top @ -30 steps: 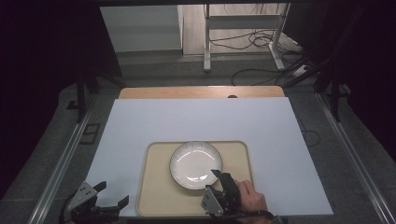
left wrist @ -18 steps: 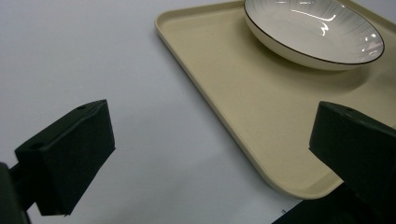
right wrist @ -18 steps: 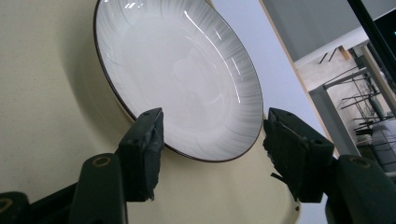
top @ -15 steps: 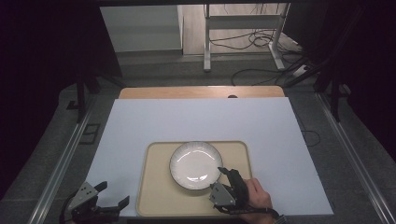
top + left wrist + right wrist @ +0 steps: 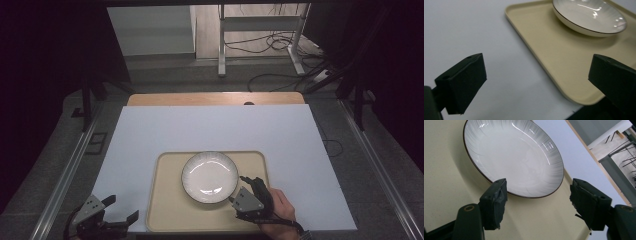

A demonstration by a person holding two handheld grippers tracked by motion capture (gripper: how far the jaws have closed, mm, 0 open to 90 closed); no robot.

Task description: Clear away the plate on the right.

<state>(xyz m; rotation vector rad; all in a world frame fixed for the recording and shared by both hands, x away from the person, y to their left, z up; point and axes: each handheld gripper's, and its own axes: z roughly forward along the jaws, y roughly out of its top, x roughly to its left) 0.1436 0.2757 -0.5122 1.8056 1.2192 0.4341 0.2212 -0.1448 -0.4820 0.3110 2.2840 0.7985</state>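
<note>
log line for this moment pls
right gripper: jaws just opening, empty, beside plate | plate: on tray | left gripper: open, empty

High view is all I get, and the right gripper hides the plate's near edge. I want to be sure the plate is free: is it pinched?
Observer: No. In the right gripper view the right gripper has its jaws spread, just opened wider, with the plate rim between them and a gap at the right pad.
Operator: Does the plate sit flat on the tray?
Observer: The left gripper view shows it resting on the tray, rim level.
Operator: And the left gripper?
Observer: The left gripper has its jaws wide apart over the tray's near corner, nothing between the pads.
</note>
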